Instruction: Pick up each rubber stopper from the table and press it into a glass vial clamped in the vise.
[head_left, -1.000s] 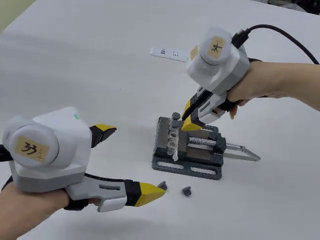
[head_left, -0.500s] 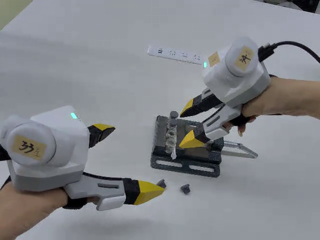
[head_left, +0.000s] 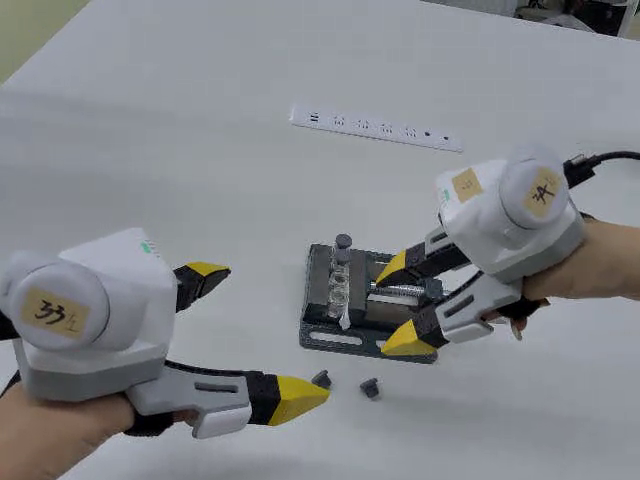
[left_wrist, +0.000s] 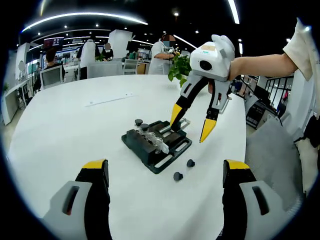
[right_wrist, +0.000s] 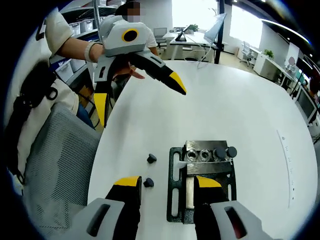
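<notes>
Evidently left gripper (head_left: 262, 330) and right gripper (head_left: 392, 308) gape empty; right gripper view shows perhaps two vials (right_wrist: 204, 155) unstoppered.

A white power strip (head_left: 377, 127) is laid flat on the white bench (head_left: 150, 150), toward the bench's far side. Beyond the bench's far edge, a green potted plant (left_wrist: 181, 69) and several standing people (left_wrist: 163, 50) are seen under long ceiling light strips (left_wrist: 80, 16). A grey mesh chair (right_wrist: 55, 165) is placed just beside the bench's edge. Office desks (right_wrist: 192, 40) are ranged well beyond the bench.
</notes>
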